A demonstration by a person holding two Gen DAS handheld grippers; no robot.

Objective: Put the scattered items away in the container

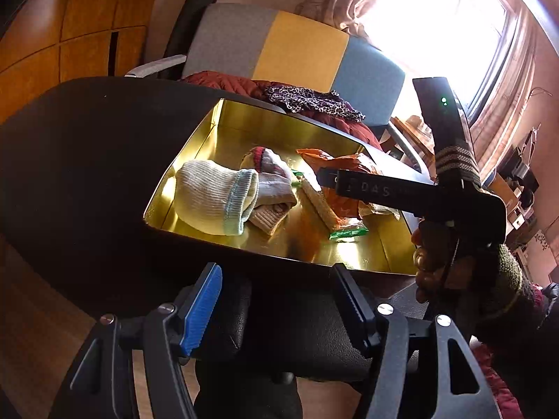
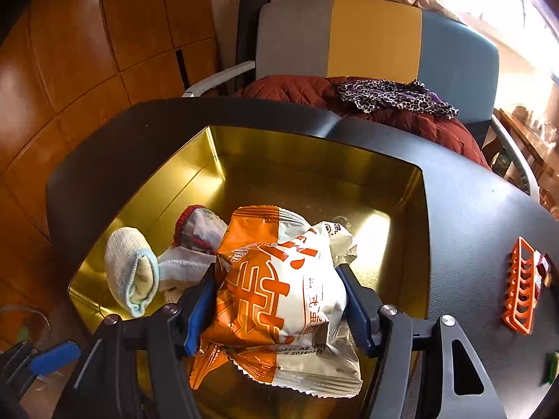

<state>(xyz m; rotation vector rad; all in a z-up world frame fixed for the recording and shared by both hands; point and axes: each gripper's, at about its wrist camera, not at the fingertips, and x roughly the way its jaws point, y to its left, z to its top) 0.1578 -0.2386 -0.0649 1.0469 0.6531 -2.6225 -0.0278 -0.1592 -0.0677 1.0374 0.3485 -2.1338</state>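
Note:
An orange-and-white snack packet (image 2: 279,286) hangs over the gold tin (image 2: 314,160), and my right gripper (image 2: 276,279) is shut on its sides. Under it in the tin lie a white sock (image 2: 129,276) and a red-banded sock (image 2: 199,227). In the left wrist view, the right gripper (image 1: 332,178) reaches in from the right over the tin (image 1: 279,122) with the packet (image 1: 349,164). There a green-ended wafer pack (image 1: 349,232) lies beside the white sock (image 1: 213,202). My left gripper (image 1: 277,272) stands open and holds nothing at the tin's near rim.
On the black table (image 2: 471,209), right of the tin, lie an orange plastic rack (image 2: 522,286), a small red packet (image 2: 543,269) and a green item (image 2: 552,366). Behind the table a chair (image 2: 377,35) holds a red jacket (image 2: 401,118) and a leopard-print cloth (image 2: 394,94).

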